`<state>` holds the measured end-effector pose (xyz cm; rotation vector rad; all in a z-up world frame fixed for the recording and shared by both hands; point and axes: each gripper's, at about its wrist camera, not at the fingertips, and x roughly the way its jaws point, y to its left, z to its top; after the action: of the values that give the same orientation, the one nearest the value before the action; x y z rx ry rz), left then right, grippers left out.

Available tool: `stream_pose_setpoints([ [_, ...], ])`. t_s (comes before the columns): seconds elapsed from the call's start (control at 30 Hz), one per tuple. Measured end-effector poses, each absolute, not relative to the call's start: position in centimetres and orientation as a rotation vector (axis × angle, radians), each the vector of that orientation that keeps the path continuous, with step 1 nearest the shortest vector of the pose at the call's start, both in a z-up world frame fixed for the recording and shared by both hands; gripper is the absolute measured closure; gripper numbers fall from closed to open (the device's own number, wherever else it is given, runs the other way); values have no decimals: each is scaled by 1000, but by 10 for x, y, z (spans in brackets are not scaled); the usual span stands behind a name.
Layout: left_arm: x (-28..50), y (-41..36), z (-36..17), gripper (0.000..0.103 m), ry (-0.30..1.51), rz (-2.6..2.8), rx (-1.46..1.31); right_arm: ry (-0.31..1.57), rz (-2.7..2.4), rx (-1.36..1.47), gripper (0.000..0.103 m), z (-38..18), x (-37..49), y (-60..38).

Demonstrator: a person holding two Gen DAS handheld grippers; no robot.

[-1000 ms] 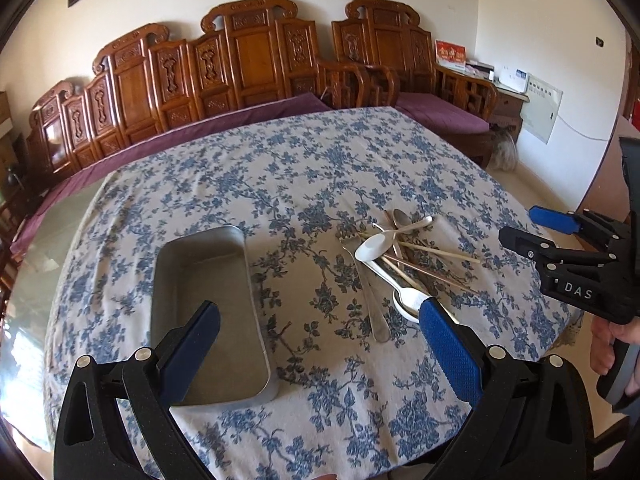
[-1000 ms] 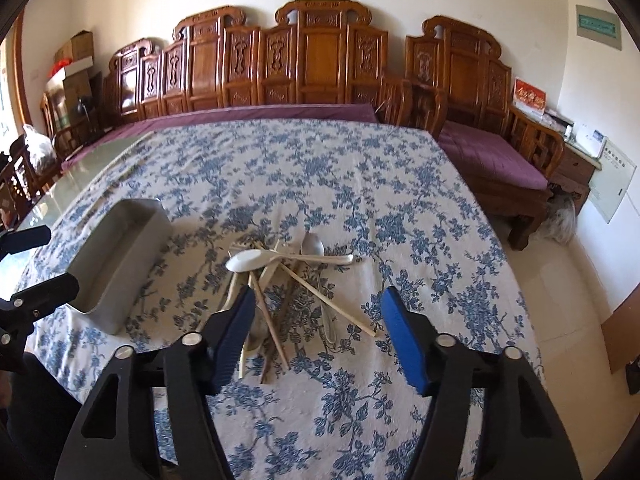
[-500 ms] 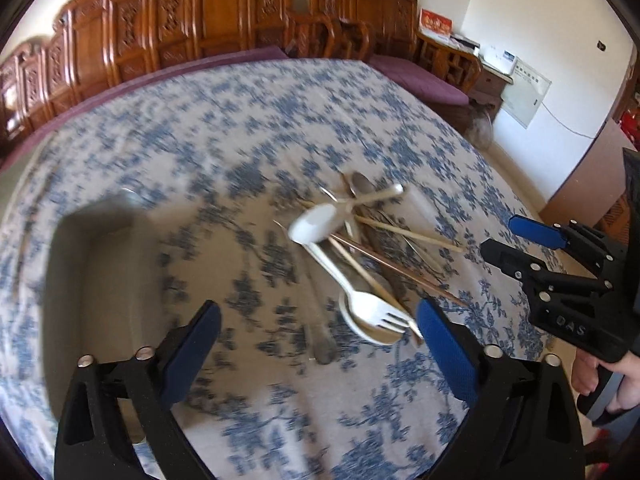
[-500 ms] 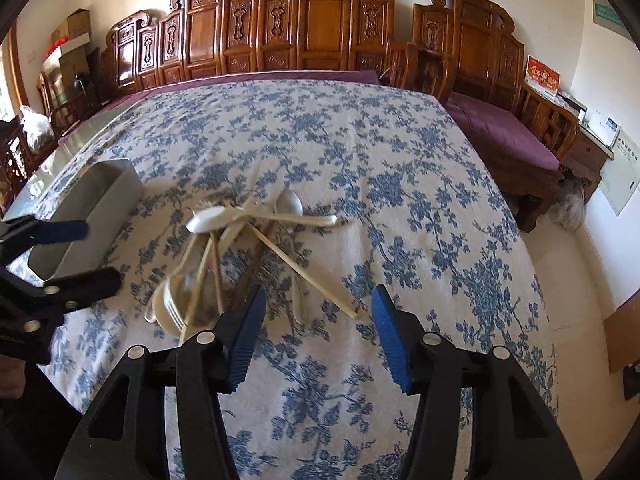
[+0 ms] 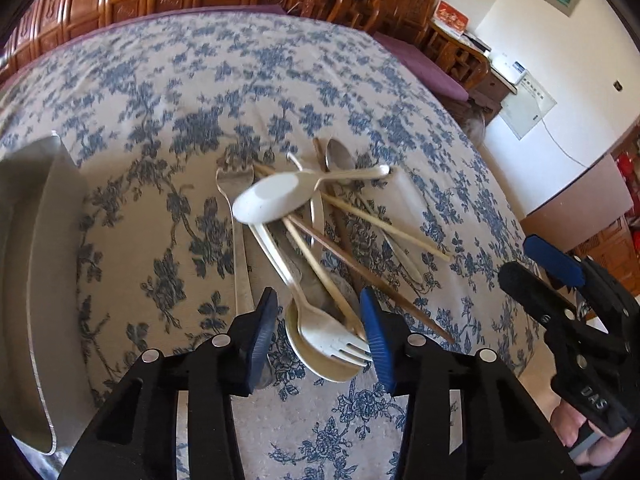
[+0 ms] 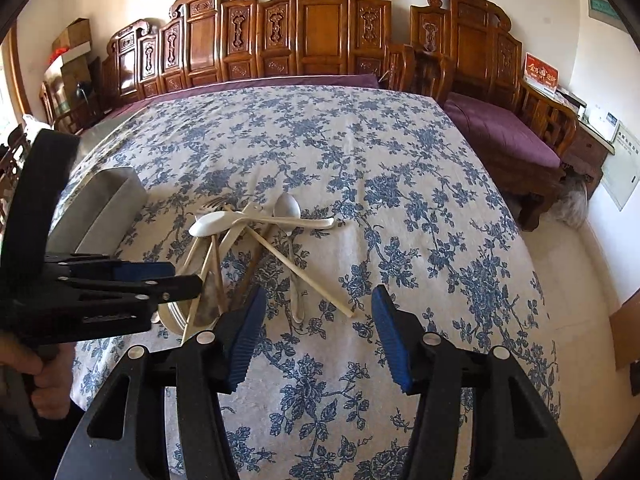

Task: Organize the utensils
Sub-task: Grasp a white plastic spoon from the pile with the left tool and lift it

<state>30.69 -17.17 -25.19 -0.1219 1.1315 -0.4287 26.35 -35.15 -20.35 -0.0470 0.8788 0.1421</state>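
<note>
We note the bench (image 6: 400, 152) under its blue-flowered cloth (image 6: 320, 128) as the largest thing in view. Its far side beyond the utensil pile (image 5: 320, 240) is bare cloth, and to the right of the pile the cloth runs bare to the bench's right edge, beyond which lies pale floor. Carved wooden seats (image 6: 304, 28) stand behind the far edge, well apart from the pile.

Left of the pile sits the metal tray (image 5: 36, 280), near the bench's left edge, long side toward the pile. What shows of its inside is bare metal; part of it is out of frame.

The pile itself: a white spoon (image 5: 276, 200) lies on top, crossing chopsticks (image 5: 384, 228), a metal spoon (image 5: 338, 156) at the far end, a metal fork (image 5: 236, 184) on the tray side. At the near end a white fork (image 5: 332, 338) lies over a spoon bowl (image 5: 320, 364).

Left tongs (image 5: 320, 332): jaws have just been closing and now bracket the white fork's head, a gap visible on the left side, not pressing. Right tongs (image 6: 316, 328): jaws apart, nothing between them, hovering over bare cloth just right of the pile's near end.
</note>
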Motion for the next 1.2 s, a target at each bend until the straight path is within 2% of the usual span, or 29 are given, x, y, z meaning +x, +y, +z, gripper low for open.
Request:
stream_pose_setpoints([
  [0.07,305,-172,-253,67,1135,-432,-124,877,147,-50,46,-203,263,-350],
  [0.17,299,-170,-249,77,1125,-418,-104,874,152,-53,46,-202,262,-350],
  [0.23,297,-166,-248,103,1132,-408,-101,872,154,-54,46,-200,262,-349],
  [0.6,296,-155,-234,102,1119,-363,-99,845,176,-63,46,-189,258,-344],
  [0.7,304,-167,-236,88,1129,-372,-79,842,172,-57,46,-187,257,-346],
  [0.73,307,-171,-240,87,1139,-363,-60,842,170,-54,46,-187,258,-347],
  [0.93,318,-177,-254,87,1166,-356,-68,840,162,-33,46,-185,258,-354],
  [1.03,322,-178,-255,95,1168,-360,-77,842,162,-30,46,-186,258,-355],
  [1.2,326,-174,-260,95,1203,-342,-86,845,166,-30,46,-186,258,-354],
])
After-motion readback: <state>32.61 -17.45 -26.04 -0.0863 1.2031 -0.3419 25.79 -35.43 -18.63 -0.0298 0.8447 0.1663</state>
